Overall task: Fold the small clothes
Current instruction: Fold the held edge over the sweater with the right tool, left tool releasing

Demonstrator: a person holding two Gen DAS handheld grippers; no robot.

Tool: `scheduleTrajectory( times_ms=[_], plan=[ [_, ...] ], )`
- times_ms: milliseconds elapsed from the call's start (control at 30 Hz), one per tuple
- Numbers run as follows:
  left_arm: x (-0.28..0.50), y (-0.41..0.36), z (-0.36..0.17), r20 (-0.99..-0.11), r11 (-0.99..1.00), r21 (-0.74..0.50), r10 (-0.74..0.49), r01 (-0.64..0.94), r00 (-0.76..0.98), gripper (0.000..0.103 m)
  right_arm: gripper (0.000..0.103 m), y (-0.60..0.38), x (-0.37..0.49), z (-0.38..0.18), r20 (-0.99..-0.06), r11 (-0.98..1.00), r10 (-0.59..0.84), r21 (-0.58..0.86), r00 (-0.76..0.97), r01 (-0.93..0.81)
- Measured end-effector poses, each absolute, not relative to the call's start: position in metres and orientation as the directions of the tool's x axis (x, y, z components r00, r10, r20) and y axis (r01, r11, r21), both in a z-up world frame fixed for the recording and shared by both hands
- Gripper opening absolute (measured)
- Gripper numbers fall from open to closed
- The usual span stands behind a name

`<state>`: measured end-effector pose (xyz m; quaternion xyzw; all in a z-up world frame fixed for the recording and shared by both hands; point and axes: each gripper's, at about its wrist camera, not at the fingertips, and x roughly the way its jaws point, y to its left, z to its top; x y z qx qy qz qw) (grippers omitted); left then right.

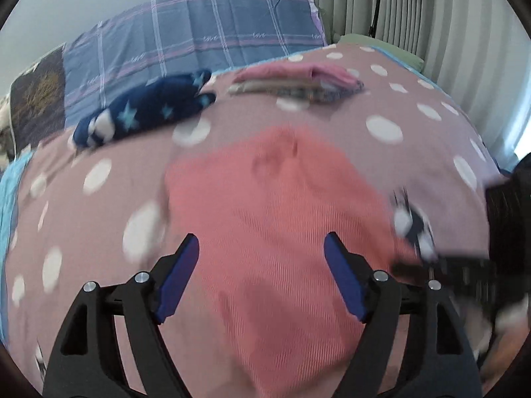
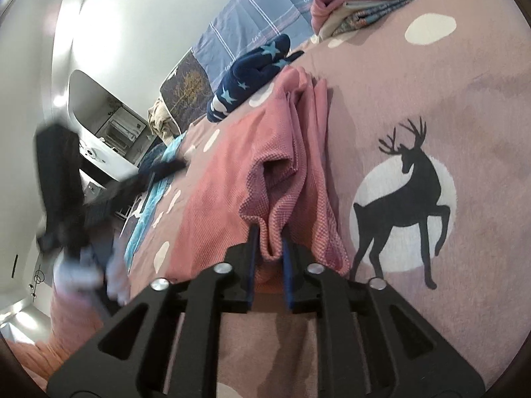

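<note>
Folding in progress: pink knit garment (image 2: 229,179) lying on the bed, one edge gathered.

Lying flat across the spotted pink bedspread (image 1: 415,132), with a bunched fold along its right edge sitting between the pads of the right gripper (image 2: 268,258); jaws narrow but not visibly pressing, so holding cannot be confirmed. Left gripper (image 1: 262,278) hovering spread wide over the garment's middle, nothing between its pads. Judging the fabric light, soft and limp, with a waffle weave offering good friction; likely sagging and creasing if lifted by one point, so taking it at corners or a doubled edge is advisable. Folded stack (image 1: 298,83) and starred navy item (image 1: 142,112) lying well apart, further up the bed. Reading "love" repeated on the checked blue pillow (image 2: 265,23); no other labels legible.
</note>
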<state>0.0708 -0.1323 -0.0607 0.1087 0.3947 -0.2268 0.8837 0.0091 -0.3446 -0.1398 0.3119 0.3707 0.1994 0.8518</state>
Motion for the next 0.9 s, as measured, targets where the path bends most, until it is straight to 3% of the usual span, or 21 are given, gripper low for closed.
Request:
scheduleTrajectory(
  times_ms=[133, 200, 267, 433, 900],
  plan=[
    [0.033, -0.107, -0.076, -0.765, 0.884, -0.008, -0.306, 0.467, 0.566, 0.081, 0.034, -0.338, 0.014, -0.137, -0.532, 0.751, 0.556, 0.651, 0.638, -0.111],
    [0.022, -0.105, -0.085, -0.776, 0.879, 0.025, -0.283, 0.476, 0.563, 0.081, 0.013, -0.337, 0.018, -0.135, -0.543, 0.763, 0.541, 0.637, 0.643, -0.104],
    [0.009, -0.105, -0.096, -0.783, 0.868, 0.084, -0.247, 0.49, 0.571, 0.082, 0.008, -0.339, 0.019, -0.133, -0.535, 0.762, 0.535, 0.639, 0.654, -0.1],
    [0.006, -0.105, -0.113, -0.795, 0.875, 0.122, -0.197, 0.469, 0.574, 0.082, 0.006, -0.351, 0.011, -0.111, -0.448, 0.729, 0.539, 0.672, 0.714, -0.129],
    [0.012, -0.104, -0.119, -0.778, 0.898, 0.136, -0.164, 0.418, 0.607, 0.082, 0.006, -0.357, 0.005, -0.133, -0.543, 0.76, 0.5, 0.649, 0.675, -0.041]
  ],
)
